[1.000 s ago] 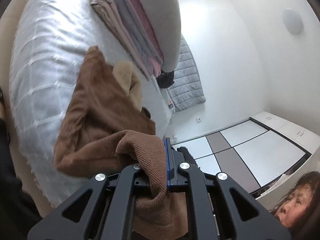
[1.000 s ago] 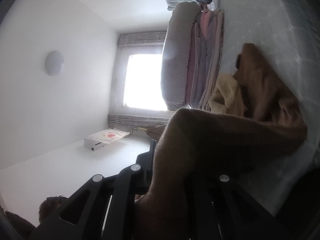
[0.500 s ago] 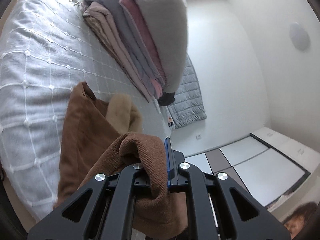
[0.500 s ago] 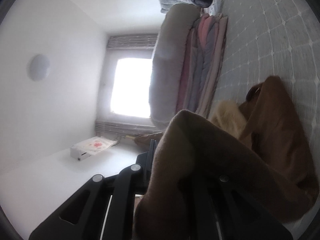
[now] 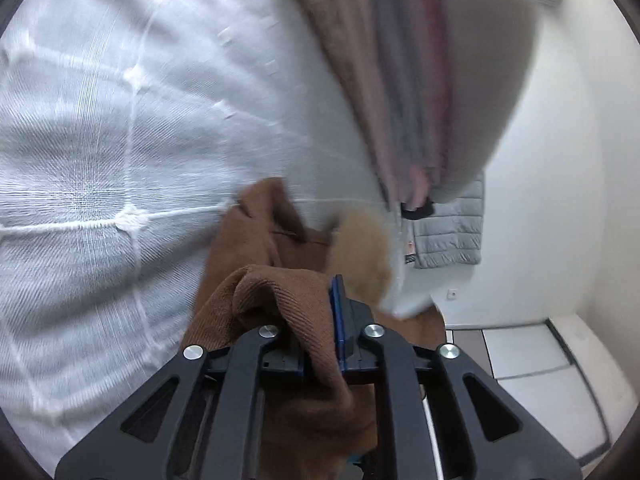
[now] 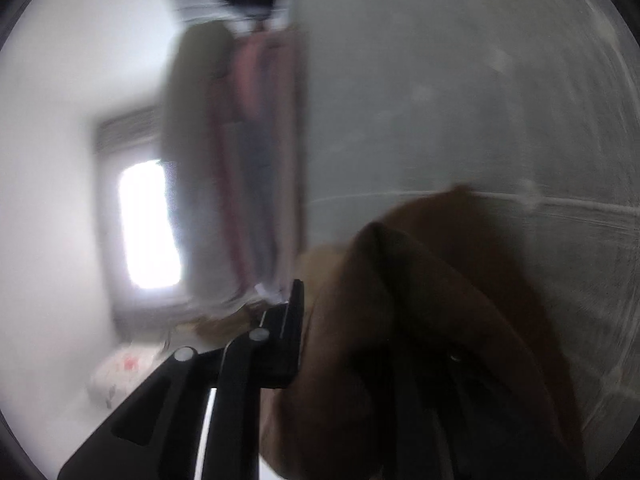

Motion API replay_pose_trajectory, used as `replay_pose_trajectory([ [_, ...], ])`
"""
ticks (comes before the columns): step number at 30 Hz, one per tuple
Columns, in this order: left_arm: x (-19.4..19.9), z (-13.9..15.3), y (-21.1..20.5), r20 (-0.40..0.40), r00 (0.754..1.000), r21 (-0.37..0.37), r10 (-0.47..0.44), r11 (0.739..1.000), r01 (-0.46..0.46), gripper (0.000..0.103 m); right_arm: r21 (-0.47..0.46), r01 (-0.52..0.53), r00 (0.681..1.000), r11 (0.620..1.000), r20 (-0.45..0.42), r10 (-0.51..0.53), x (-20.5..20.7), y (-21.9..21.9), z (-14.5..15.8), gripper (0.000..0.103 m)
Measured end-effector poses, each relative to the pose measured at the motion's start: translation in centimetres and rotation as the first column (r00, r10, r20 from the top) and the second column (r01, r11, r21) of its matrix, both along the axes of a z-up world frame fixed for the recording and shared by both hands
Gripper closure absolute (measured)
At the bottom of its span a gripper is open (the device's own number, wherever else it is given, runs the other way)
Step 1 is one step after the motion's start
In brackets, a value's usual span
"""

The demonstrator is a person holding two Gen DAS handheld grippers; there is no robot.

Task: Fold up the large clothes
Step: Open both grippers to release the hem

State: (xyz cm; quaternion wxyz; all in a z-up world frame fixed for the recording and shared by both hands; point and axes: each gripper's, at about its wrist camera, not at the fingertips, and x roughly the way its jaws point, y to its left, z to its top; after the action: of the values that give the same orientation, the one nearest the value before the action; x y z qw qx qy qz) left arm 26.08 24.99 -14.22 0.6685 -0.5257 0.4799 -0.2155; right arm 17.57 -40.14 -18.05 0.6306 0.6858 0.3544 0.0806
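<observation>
Brown ribbed knit is bunched between my left gripper point(image 5: 320, 332) jaws, a fold of the brown garment point(image 5: 280, 300) humped over the tips against the blue pad; jaws opening a little, cloth between them and the pad against it. Right gripper point(image 6: 344, 320): same brown garment point(image 6: 420, 300) draped over the jaws, covering the right finger completely, only the left finger point(image 6: 288, 332) clear; jaws opening too, cloth between them, but whether the pads press on it I can't tell, view is dark and badly smeared. Just past my left tips the rest of the garment lies on the bed, a tan fuzzy patch point(image 5: 360, 256) at its far edge, near the mattress side. Garment sits on a white quilted bedspread point(image 5: 100, 140) with raised stitched grid lines, filling most of the left view and the right half of the right view. Further along the bed, a stack of folded bedding point(image 5: 420, 80): beige, grey, pink layers with a fat grey one outermost, all blurred. Beyond the bed edge, a grey padded jacket point(image 5: 448, 236) against the white wall, light floor panels point(image 5: 520, 360) below. Right view far end: bright window point(image 6: 148, 224), white box with red print point(image 6: 120, 372) nearby.
</observation>
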Motion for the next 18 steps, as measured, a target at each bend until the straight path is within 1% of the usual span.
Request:
replay_pose_trajectory([
  [1,0.2,-0.3,-0.1,-0.009,1.0,-0.01,0.0,1.0,0.0,0.089,0.003,-0.013,1.0,1.0,-0.008,0.013,0.2,0.1,-0.3,0.078],
  [4,0.7,0.4,-0.2,-0.008,1.0,-0.007,-0.017,1.0,0.017,0.084,0.011,-0.031,1.0,0.999,0.005,0.031,0.3,0.3,0.4,0.067],
  [6,1.0,1.0,-0.1,-0.015,0.999,-0.01,-0.034,0.999,0.034,0.081,0.017,-0.041,0.999,0.999,0.009,0.04,0.9,0.0,1.0,0.053],
  [8,1.3,2.0,-0.3,-0.013,0.997,0.026,-0.075,0.997,0.075,0.076,0.012,-0.061,0.998,0.998,0.01,0.061,0.9,-0.2,1.7,0.044],
  [9,1.4,2.5,-0.5,-0.013,0.995,0.055,-0.099,0.994,0.099,0.068,0.008,-0.07,0.997,0.998,0.012,0.07,0.7,-0.3,2.2,0.042],
  [10,1.4,3.0,-0.7,-0.016,0.992,0.098,-0.125,0.987,0.126,0.063,0.001,-0.075,0.997,0.997,0.015,0.075,0.4,-0.6,2.6,0.041],
  [11,1.5,3.6,-0.7,-0.021,0.988,0.131,-0.154,0.979,0.156,0.061,-0.005,-0.077,0.997,0.997,0.018,0.077,0.1,-0.9,3.0,0.039],
  [12,1.5,4.1,-0.3,-0.027,0.987,0.14,-0.156,0.977,0.158,0.059,-0.016,-0.078,0.997,0.997,0.014,0.078,-0.5,-0.9,3.2,0.036],
  [14,1.5,5.0,0.7,-0.034,0.991,0.181,-0.128,0.975,0.132,0.057,-0.029,-0.09,0.996,0.996,0.016,0.091,-1.2,-0.6,3.6,0.034],
  [15,1.1,6.0,1.7,-0.015,0.995,0.206,-0.094,0.974,0.095,0.051,-0.03,-0.103,0.994,0.994,0.025,0.104,-1.6,-0.3,3.8,0.034],
  [16,0.6,6.7,2.3,0.005,0.997,0.209,-0.073,0.975,0.07,0.046,-0.041,-0.127,0.991,0.991,0.049,0.129,-2.1,0.5,4.3,0.034],
  [17,-0.2,7.8,2.9,0.048,0.997,0.21,-0.067,0.976,0.056,0.045,-0.053,-0.146,0.986,0.988,0.067,0.149,-2.5,1.0,4.7,0.032],
  [18,-1.0,8.8,3.0,0.095,0.992,0.215,-0.083,0.975,0.061,0.044,-0.064,-0.174,0.98,0.983,0.088,0.179,-2.9,1.8,5.1,0.03],
])
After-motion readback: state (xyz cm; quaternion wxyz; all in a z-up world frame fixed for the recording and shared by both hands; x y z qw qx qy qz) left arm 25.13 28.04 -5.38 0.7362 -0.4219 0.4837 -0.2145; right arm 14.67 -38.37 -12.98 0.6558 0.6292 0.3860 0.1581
